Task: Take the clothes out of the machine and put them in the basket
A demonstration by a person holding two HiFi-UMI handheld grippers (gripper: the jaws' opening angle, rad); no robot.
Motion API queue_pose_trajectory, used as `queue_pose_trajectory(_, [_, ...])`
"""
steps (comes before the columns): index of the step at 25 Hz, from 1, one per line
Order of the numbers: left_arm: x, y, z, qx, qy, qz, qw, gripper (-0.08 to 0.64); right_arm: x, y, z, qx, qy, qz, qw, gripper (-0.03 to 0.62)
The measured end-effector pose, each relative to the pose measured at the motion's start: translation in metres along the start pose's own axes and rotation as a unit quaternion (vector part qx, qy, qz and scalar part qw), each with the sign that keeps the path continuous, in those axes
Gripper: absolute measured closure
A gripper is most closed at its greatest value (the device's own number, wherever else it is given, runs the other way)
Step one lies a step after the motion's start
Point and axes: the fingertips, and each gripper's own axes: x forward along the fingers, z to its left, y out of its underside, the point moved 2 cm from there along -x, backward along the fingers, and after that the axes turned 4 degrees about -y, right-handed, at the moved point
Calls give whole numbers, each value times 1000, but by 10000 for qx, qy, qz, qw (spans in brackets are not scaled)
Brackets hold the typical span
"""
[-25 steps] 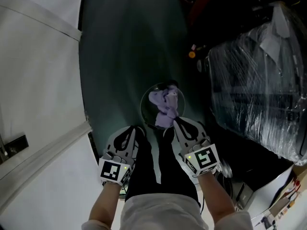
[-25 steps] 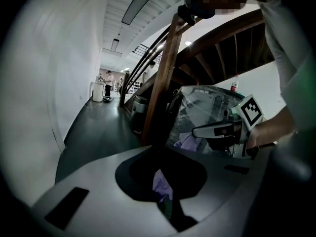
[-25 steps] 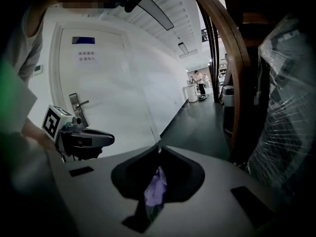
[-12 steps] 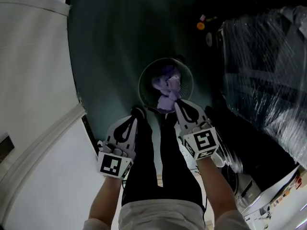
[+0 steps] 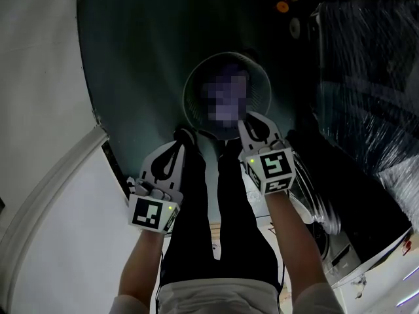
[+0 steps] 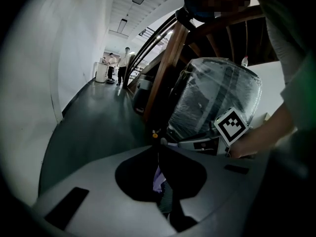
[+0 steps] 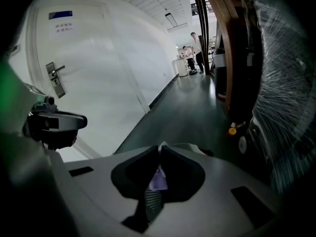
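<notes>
A round dark mesh basket (image 5: 186, 97) stands on the dark green floor ahead of the person's feet. A purple garment (image 5: 228, 103) hangs into the basket from my right gripper (image 5: 253, 118), whose jaws are shut on it. In the right gripper view the purple cloth (image 7: 159, 179) and a grey striped fold sit pinched between the jaws of the right gripper (image 7: 160, 151). My left gripper (image 5: 185, 137) is beside the basket's near left rim. In its own view the left gripper (image 6: 158, 152) is shut on purple cloth (image 6: 158, 179) and a grey ribbed fold.
A white appliance (image 5: 357, 254) stands at the lower right, and a plastic-wrapped bulk (image 5: 370, 77) at the right. A white wall and door (image 5: 39, 110) run along the left. The person's legs in black trousers (image 5: 196, 227) fill the space between the arms. People stand far down the corridor (image 6: 118, 63).
Both grippers have sunk toward the basket with the cloth in them. The purple garment now hangs lower, inside the basket's rim, and the basket sits higher and larger in the head view.
</notes>
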Motion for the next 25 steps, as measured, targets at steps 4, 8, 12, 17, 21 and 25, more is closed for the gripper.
queue_pose_trajectory(4, [13,19,7,-7,-12,186,9998,538,20,26,-13,-119,112,279,9995,562])
queue_pose_trajectory(8, [28,36,13,67,-12,258,9996,538,41,49,-19,-205,111,661,9975,561])
queue_pose_trajectory(12, [46,52,18,205,16,357,9992,538,58,69,-26,-214,184,928,9953,561])
queue_pose_trajectory(17, [66,79,24,278,-15,591,9979,538,76,96,-39,-264,346,1349,9899,557])
queue_pose_trajectory(21, [76,98,28,254,-18,808,9964,538,86,114,-49,-339,337,1601,9859,519])
queue_pose_trajectory(25, [79,109,28,135,-31,950,9954,538,87,121,-54,-272,420,1678,9845,492])
